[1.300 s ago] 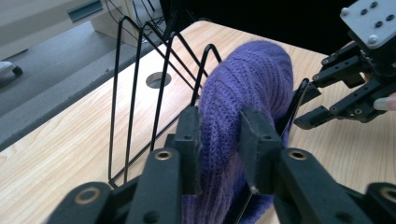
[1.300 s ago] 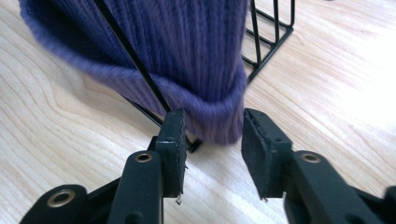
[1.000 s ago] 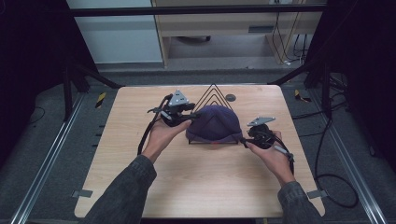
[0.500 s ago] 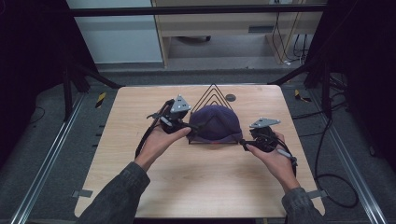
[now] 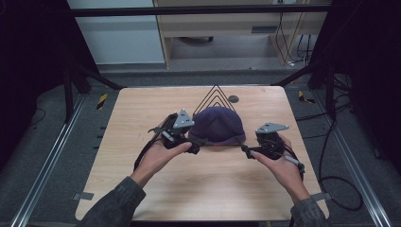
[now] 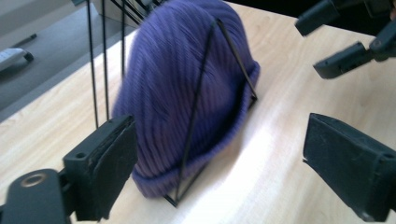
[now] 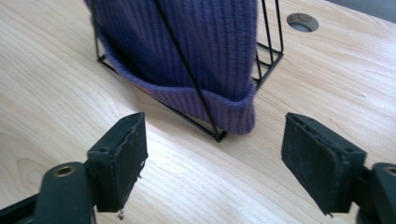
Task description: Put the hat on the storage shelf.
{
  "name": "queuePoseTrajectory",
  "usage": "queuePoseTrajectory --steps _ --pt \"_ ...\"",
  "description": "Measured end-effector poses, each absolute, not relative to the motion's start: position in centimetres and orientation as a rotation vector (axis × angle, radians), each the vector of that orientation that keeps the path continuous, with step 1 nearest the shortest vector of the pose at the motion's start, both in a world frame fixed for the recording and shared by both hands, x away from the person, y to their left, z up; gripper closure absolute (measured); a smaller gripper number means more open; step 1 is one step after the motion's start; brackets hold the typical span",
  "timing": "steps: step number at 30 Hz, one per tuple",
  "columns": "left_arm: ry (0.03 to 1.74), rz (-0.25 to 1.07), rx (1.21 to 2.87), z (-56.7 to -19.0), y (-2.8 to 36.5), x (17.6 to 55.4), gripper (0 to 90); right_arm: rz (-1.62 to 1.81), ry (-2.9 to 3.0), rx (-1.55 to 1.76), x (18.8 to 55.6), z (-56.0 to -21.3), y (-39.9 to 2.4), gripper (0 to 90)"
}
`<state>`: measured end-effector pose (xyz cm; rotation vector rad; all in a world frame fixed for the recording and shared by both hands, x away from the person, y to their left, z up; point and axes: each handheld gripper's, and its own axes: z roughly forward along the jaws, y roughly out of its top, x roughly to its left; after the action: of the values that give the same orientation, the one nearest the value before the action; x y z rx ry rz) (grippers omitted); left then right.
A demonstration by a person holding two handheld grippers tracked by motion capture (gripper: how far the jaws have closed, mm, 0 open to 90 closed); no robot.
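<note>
Between the 2 matt black jaws in the right gripper view, the purple hat (image 7: 196, 51) is soft ribbed knit cloth with a thick folded cuff, pulled over a stand (image 7: 187, 70) of thin, smooth black metal wire. The jaws' inner pads (image 7: 322, 161) look like rough, scuffed black rubber or foam set on hard plastic bodies. Under the jaws the table (image 7: 56, 84) is pale wood with fine grain and a faint satin sheen.

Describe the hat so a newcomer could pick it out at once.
Start at the wooden table, then find the black wire rack of nested triangles near its far edge. The purple knit beanie sits slotted in that rack, between the two grippers; it is the one soft, coloured item there.
</note>
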<state>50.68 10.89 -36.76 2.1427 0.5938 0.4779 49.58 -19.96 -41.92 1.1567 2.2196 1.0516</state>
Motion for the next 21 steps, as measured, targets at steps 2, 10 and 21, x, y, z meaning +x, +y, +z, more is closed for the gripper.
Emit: queuePoseTrajectory --steps 2,10,21 --pt "0.597 0.472 2.152 -36.9 11.2 50.0 7.9 1.069 2.219 1.146 49.1 -41.8 -19.6 19.5" --pt "0.626 0.444 2.156 -37.9 13.5 47.4 5.1 1.105 2.25 1.076 47.3 -41.7 -16.9 13.5" --pt "0.73 0.435 2.181 -40.8 18.0 45.9 4.6 1.099 2.354 1.037 46.7 -43.9 -12.7 13.0"
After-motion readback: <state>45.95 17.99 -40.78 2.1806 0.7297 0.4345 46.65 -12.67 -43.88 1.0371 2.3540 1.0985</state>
